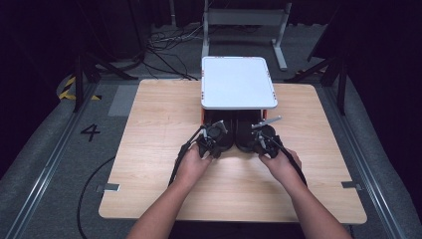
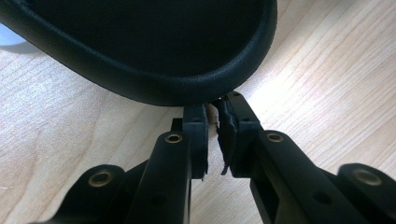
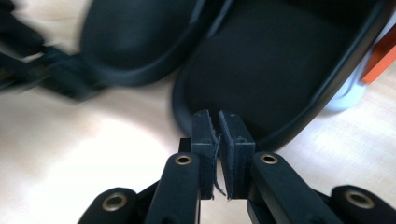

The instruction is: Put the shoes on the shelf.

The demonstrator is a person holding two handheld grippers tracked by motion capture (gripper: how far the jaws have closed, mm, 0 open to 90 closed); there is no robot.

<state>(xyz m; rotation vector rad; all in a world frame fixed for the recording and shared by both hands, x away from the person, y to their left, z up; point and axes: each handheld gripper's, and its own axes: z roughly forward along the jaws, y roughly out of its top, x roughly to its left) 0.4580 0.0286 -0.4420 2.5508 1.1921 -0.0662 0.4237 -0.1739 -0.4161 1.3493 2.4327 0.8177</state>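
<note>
The wooden table (image 1: 149, 149) carries a white tray-topped stand (image 1: 238, 82) at twelve o'clock. Beneath its near edge lie two black shoes: the left shoe (image 1: 223, 133) and the right shoe (image 1: 245, 133) side by side. The left gripper (image 1: 208, 144), jaws narrow, sits at the left shoe's heel rim (image 2: 187, 88). At three o'clock from it, the right gripper (image 1: 263, 143), jaws nearly together, meets the right shoe's rim (image 3: 280, 135).

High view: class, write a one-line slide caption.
Both grippers, left and right, shut at two black shoes under a white tray.
</note>
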